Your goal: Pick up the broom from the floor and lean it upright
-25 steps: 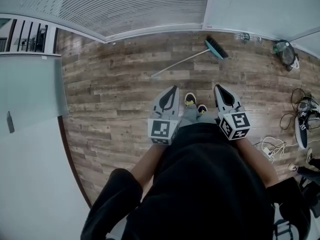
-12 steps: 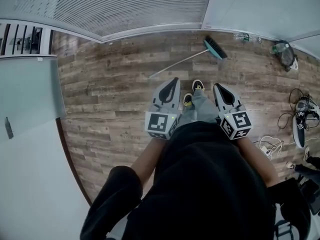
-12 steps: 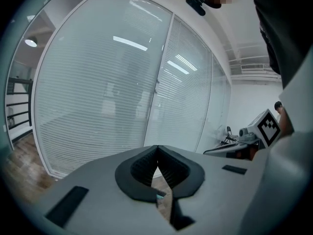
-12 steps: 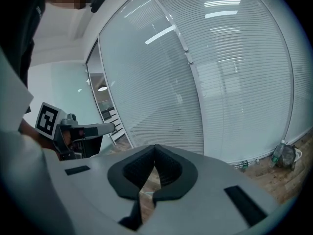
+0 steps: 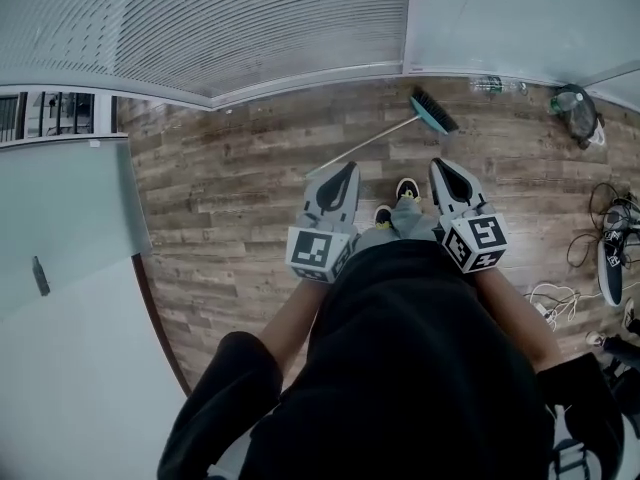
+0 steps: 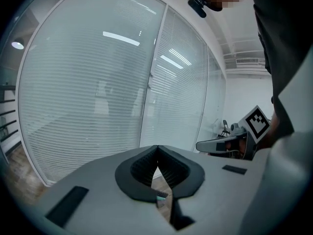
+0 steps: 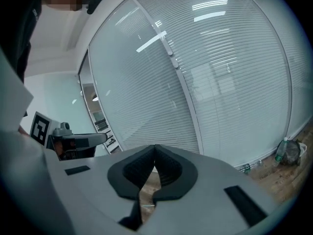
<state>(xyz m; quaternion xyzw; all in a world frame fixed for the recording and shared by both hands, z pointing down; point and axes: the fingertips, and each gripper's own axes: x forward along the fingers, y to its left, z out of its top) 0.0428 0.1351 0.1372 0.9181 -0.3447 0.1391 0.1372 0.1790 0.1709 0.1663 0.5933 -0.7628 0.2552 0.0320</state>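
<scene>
Both tongs, left gripper (image 5: 338,180) and right gripper (image 5: 450,180), closed tight, empty. Broom (image 5: 433,112) flat on floor ahead. Risk imo: thin handle (image 5: 368,142) rolls away if jaws stay closed on approach.

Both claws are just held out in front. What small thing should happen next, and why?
Probably a step closer to the broom. It lies flat on the wood floor ahead of the person, untouched. The left gripper and right gripper are shut and empty, held well above it.
</scene>
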